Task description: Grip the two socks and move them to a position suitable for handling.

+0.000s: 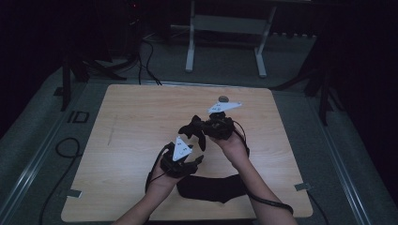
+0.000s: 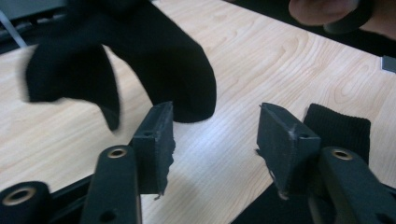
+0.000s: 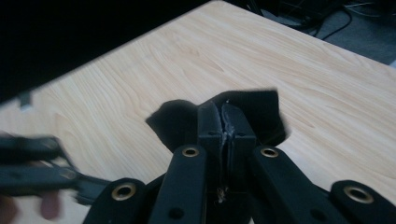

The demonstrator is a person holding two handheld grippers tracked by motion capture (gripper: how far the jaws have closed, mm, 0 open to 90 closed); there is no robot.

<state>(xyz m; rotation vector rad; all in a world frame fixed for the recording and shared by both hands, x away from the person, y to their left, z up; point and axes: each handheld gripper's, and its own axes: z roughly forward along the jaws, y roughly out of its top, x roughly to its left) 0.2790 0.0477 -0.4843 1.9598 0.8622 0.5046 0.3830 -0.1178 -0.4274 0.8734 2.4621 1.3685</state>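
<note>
A black sock (image 1: pixel 190 129) hangs over the middle of the wooden table (image 1: pixel 131 117), pinched by my right gripper (image 1: pixel 202 125). In the right gripper view the jaws of that gripper (image 3: pixel 225 109) are pressed together on the sock's fabric (image 3: pixel 261 107). My left gripper (image 1: pixel 195 157) is just below and left of it, near the front. Its jaws (image 2: pixel 215 126) stand apart with bare table between them, and the hanging sock (image 2: pixel 154 56) dangles just beyond them. A second black sock (image 1: pixel 211 187) lies flat near the front edge, its cuff (image 2: pixel 338 126) behind the right-hand jaw in the left gripper view.
The left half and far side of the table are bare wood. A white frame stand (image 1: pixel 190 47) is on the floor beyond the table. Cables (image 1: pixel 65 145) lie on the floor at the left. Small metal brackets (image 1: pixel 70 193) sit at the front corners.
</note>
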